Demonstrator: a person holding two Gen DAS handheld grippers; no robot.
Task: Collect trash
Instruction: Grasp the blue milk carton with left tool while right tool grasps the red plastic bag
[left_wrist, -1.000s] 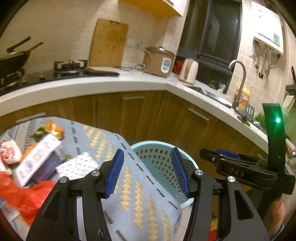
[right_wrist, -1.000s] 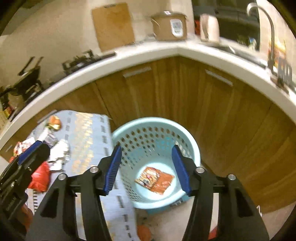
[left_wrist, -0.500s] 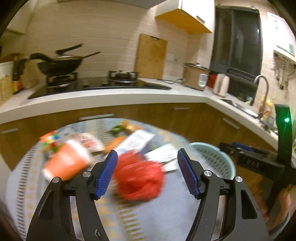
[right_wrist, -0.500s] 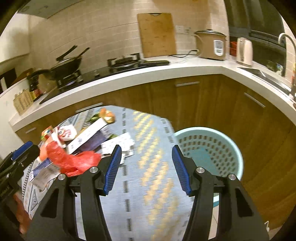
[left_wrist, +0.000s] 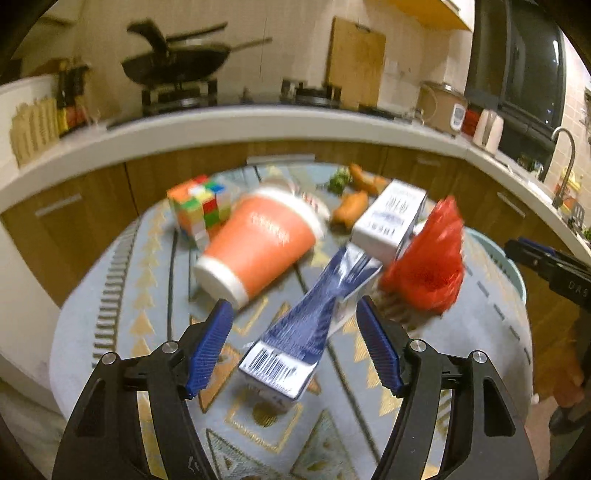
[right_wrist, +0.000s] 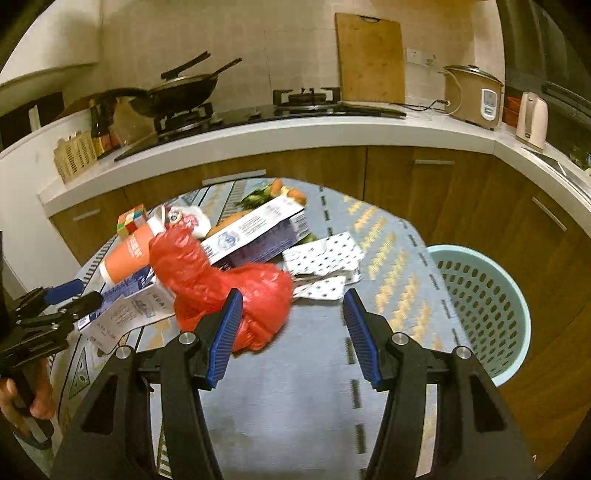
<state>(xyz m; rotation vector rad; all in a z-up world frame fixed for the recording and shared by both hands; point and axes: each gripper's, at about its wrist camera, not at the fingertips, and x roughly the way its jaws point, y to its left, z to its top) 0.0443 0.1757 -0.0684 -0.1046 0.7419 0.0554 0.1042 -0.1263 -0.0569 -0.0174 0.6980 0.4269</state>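
Trash lies on a round table with a patterned cloth (right_wrist: 295, 376). My left gripper (left_wrist: 295, 350) is open, its jaws on either side of a flattened blue carton (left_wrist: 310, 325), not touching it. An orange cup (left_wrist: 258, 243) lies on its side beyond, with a white carton (left_wrist: 391, 221) and a red plastic bag (left_wrist: 424, 266). My right gripper (right_wrist: 291, 332) is open and empty, its left finger just in front of the red bag (right_wrist: 225, 280). A spotted white wrapper (right_wrist: 325, 262) lies beyond it. The pale blue basket (right_wrist: 484, 306) stands right of the table.
A colour cube (left_wrist: 199, 206) and carrot pieces (left_wrist: 351, 206) lie at the table's far side. The left gripper shows at the left edge of the right wrist view (right_wrist: 55, 306). Wooden cabinets and a white counter with wok, rice cooker and kettle curve behind.
Both grippers have swung left from the basket to the table. The left one has dropped close over the blue carton; the right one has come near the red bag. Both stay open.
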